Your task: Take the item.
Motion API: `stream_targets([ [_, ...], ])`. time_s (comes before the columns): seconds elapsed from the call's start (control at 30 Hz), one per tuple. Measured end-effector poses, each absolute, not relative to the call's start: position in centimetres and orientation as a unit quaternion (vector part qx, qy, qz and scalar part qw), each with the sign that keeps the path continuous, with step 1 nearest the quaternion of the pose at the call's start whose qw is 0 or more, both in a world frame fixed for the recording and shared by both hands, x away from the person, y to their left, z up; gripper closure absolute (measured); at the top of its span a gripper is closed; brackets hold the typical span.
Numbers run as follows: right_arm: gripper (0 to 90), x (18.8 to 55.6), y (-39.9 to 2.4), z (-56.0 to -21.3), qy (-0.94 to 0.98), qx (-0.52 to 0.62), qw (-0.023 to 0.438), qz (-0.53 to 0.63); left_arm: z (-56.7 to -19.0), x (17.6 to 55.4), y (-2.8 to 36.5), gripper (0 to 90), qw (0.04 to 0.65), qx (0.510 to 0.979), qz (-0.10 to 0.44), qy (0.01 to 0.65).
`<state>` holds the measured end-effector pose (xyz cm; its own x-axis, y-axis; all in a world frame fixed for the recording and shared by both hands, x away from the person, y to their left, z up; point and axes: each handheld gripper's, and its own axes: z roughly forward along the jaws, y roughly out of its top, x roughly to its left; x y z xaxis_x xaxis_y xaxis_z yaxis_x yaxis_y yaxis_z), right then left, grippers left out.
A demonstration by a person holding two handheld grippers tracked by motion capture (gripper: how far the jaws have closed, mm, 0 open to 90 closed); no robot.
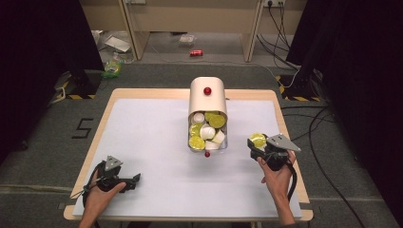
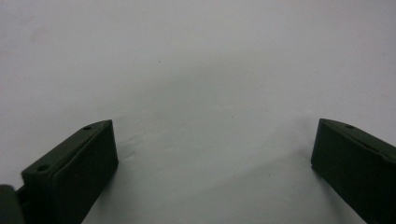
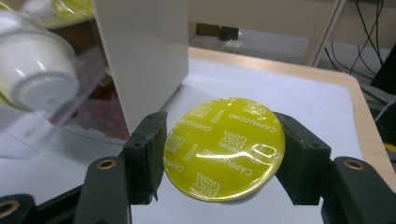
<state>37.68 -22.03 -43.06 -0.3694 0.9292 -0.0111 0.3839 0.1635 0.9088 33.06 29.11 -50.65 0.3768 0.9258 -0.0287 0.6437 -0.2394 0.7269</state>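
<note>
Here, right gripper (image 3: 219, 154) clamping yellow capsule (image 3: 224, 147), capsule dispenser (image 1: 207, 114) just beside

Coffee capsule (image 3: 224, 148) lid is glossy yellow foil w/ printed lettering, cup under it white plastic. Right gripper (image 3: 219, 154) jaws are matt black plastic w/ brass-looking screw inserts. Dispenser (image 1: 207, 97) has a smooth cream shell, satin-ish, and a clear glossy plastic tray. Table (image 1: 142, 137) top is matt white, edge looks like pale wood.
</note>
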Motion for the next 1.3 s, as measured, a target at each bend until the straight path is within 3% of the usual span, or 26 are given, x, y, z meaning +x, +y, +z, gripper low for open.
stream_targets([
  [1.3,40.6,39.1,-22.7,-47.7,0.721,0.507,0.269,0.388,-50.6,33.1,29.1,0.0,0.336,0.759,0.21,0.517],
])
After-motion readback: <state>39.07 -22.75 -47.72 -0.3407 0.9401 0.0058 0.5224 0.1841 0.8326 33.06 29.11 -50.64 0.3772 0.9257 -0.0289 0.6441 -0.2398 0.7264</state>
